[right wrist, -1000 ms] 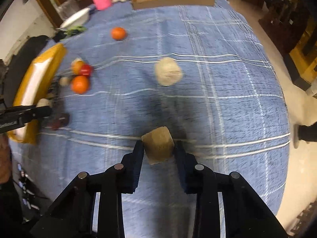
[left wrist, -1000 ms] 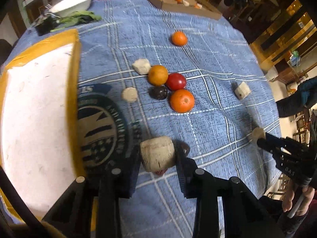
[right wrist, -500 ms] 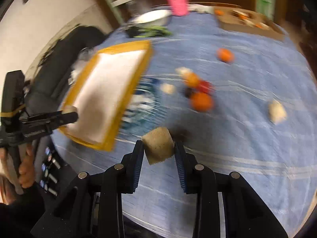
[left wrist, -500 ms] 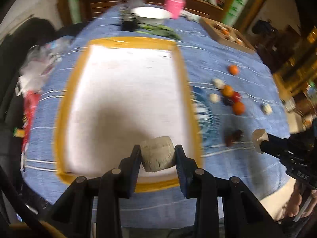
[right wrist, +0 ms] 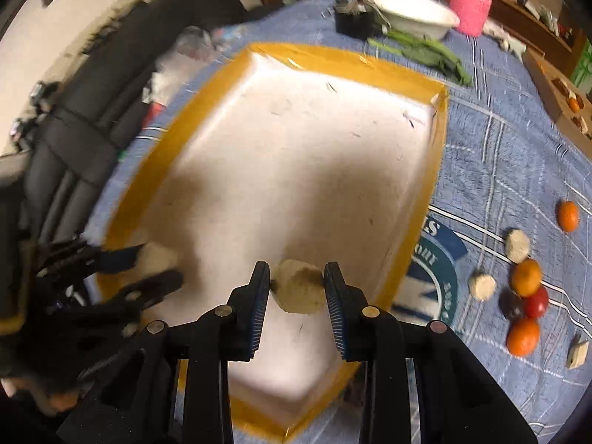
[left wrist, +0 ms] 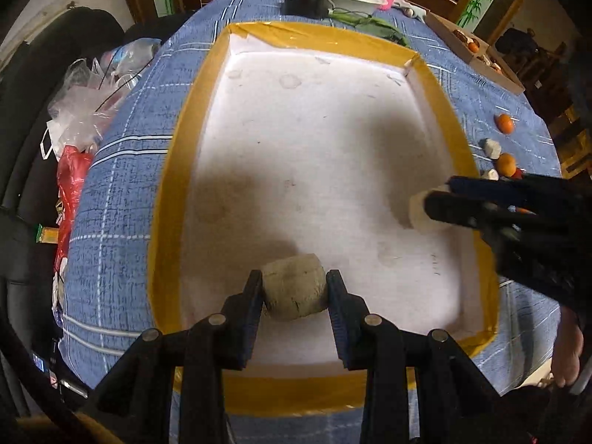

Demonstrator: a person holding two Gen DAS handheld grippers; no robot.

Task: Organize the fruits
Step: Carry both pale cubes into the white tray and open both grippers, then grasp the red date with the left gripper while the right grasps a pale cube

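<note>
Through the left wrist camera I see my left gripper (left wrist: 295, 290) clenched on a pale, drum-shaped lump (left wrist: 295, 286), its pads pressed against both sides. It hangs over the near end of a white foam tray (left wrist: 318, 148) with a yellow taped rim. My right gripper (left wrist: 431, 210) reaches in from the right edge, a whitish piece (left wrist: 417, 211) pinched at its tip above the tray's right side. Only this view shows the clear and red plastic bags (left wrist: 79, 118) heaped on the left of the blue checked tablecloth (left wrist: 122, 199). Past the tray's right rim lie two oranges (left wrist: 504, 123) and two pale lumps (left wrist: 492, 147).

Through the right wrist camera I see the right gripper (right wrist: 297, 286) grasping a tan rounded chunk (right wrist: 297, 290) over the tray (right wrist: 296, 170), near its right rim. The left gripper (right wrist: 155, 264) shows blurred at the left, with a pale shape between its fingers. This view alone gives the whole fruit cluster on the cloth: three oranges (right wrist: 522, 336), a red fruit (right wrist: 536, 302), a dark one (right wrist: 510, 305), pale lumps (right wrist: 481, 286) and a tan wedge (right wrist: 578, 354). A white bowl (right wrist: 414, 13), a pink cup (right wrist: 470, 3) and green leaves (right wrist: 425, 53) sit at the far end.
</note>
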